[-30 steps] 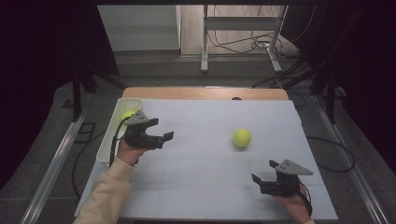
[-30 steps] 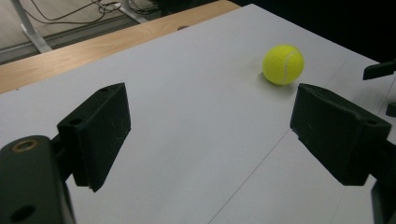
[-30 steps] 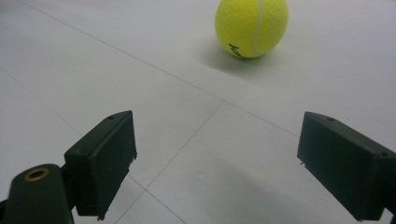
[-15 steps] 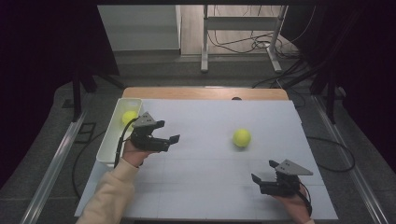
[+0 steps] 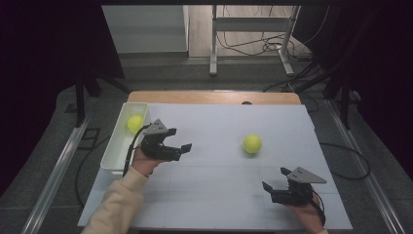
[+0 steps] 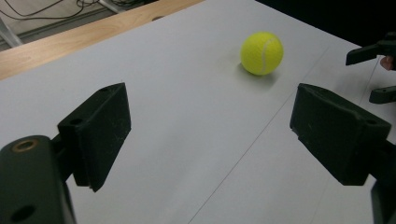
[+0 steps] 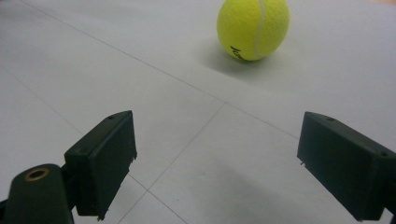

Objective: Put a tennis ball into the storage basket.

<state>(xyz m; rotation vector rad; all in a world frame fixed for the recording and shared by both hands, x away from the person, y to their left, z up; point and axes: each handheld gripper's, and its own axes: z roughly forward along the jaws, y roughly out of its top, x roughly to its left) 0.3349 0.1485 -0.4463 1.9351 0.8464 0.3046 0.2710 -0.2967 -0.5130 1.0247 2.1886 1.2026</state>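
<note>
On the white table [image 5: 219, 195] a ball [image 5: 252, 144] lies free, between both grippers. Left gripper [image 5: 181, 150], beside the bin [image 5: 113, 156] holding another ball [image 5: 135, 123], gapes empty; right gripper [image 5: 273, 186] likewise spread

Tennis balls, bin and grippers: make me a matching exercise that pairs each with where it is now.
Things:
1. tennis ball with a curved seam
2. second tennis ball
3. left gripper
4. right gripper

Places:
A. inside the white bin at the table's left edge
B. near the front right corner of the white mat, jaws open
C. loose on the mat, right of centre
D. just right of the bin, jaws open toward the loose ball

Pairs: 1-C, 2-A, 3-D, 4-B
</note>
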